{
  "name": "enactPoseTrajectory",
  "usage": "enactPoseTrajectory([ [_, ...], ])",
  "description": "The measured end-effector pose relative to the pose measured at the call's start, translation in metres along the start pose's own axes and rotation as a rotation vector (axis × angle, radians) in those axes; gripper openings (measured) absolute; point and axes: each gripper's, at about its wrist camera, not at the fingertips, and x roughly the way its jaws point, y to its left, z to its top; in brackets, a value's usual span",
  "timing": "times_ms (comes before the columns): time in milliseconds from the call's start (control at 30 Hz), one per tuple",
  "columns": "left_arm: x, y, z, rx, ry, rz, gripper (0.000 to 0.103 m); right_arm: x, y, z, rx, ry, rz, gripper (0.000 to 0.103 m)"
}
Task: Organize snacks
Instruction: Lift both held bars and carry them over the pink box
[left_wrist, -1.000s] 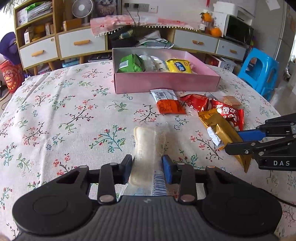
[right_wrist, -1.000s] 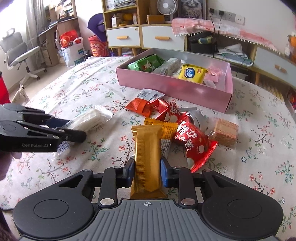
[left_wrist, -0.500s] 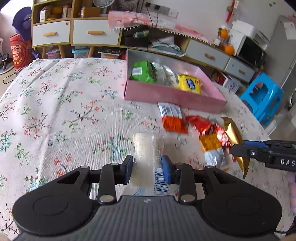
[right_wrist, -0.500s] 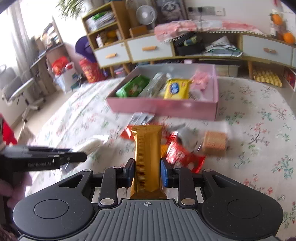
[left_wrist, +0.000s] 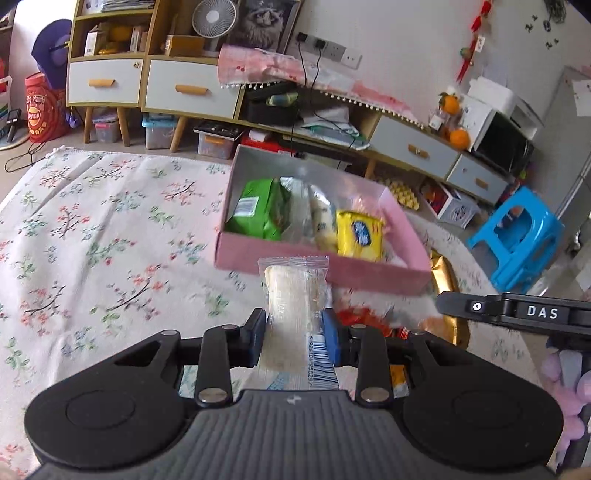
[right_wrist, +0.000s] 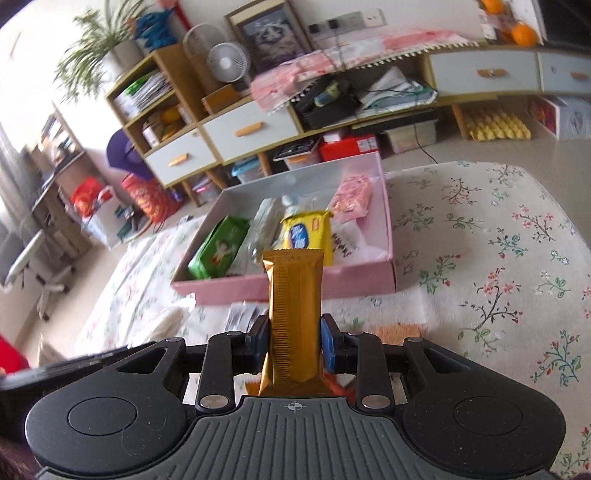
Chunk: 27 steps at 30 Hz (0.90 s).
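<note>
My left gripper (left_wrist: 294, 336) is shut on a clear-wrapped pale snack bar (left_wrist: 293, 295) and holds it in the air in front of the pink box (left_wrist: 325, 271). My right gripper (right_wrist: 293, 343) is shut on a gold-wrapped snack bar (right_wrist: 293, 295), also lifted, in front of the same pink box (right_wrist: 288, 286). The box holds a green pack (left_wrist: 258, 210), a yellow pack (left_wrist: 359, 236), clear packs and a pink pack (right_wrist: 351, 194). The right gripper (left_wrist: 513, 312) shows at the right of the left wrist view with the gold bar (left_wrist: 443, 277).
Loose red and orange snacks (left_wrist: 365, 317) lie on the floral tablecloth (left_wrist: 92, 240) under the grippers. A square cracker pack (right_wrist: 400, 330) lies just right of my right gripper. A blue stool (left_wrist: 517, 240) stands beyond the table's right edge. Cabinets line the back wall.
Both grippers have lifted their snacks off the table and moved forward toward the pink box, which now looks much closer in both views.
</note>
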Motion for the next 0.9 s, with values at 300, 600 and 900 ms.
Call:
enactPoseTrajectory([
  [300, 0.026, -0.012, 0.021, -0.046, 0.001, 0.011, 0.03, 0.032, -0.022, 0.043, 0.164, -0.006, -0.007, 0.027],
  [600, 0.067, -0.016, 0.055, -0.05, 0.034, 0.043, 0.03, 0.069, -0.048, 0.064, 0.21, 0.007, 0.001, 0.028],
  [900, 0.107, -0.041, 0.085, -0.023, 0.026, -0.001, 0.03, 0.083, -0.059, 0.073, 0.212, 0.004, 0.015, 0.029],
])
